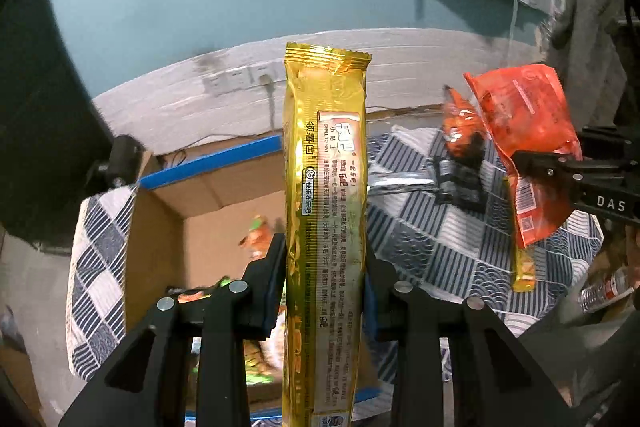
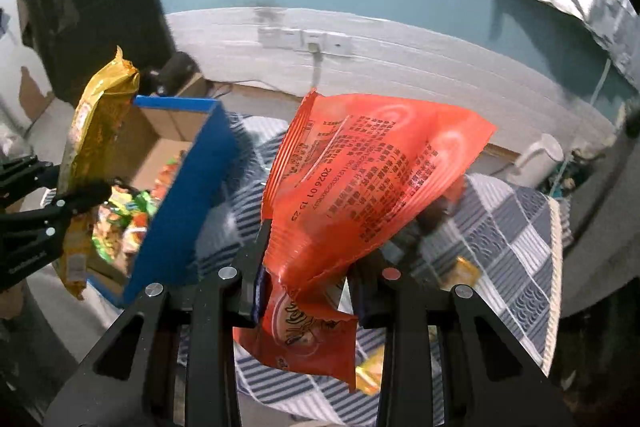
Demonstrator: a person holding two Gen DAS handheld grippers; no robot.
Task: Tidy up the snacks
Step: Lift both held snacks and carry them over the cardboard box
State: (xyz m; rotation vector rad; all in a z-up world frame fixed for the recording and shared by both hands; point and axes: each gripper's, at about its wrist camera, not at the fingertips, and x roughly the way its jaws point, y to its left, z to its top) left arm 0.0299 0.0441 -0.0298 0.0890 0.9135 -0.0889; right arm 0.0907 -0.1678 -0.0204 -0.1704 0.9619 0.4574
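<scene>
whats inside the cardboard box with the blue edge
The cardboard box holds a loose pile of green and orange snack packets. Its blue wall and the gold packet cover the rest.

A long snack packet (image 1: 325,227) stands upright between the jaws of the left gripper (image 1: 325,287), above an open cardboard box (image 1: 200,203) with loose snacks (image 2: 128,219) inside. To its right, the right gripper (image 2: 306,291) holds a crumpled snack bag (image 2: 368,179) over a patterned cloth (image 2: 500,227). More small packets (image 2: 464,273) lie on the cloth; a wall (image 1: 200,7) stands behind.
</scene>
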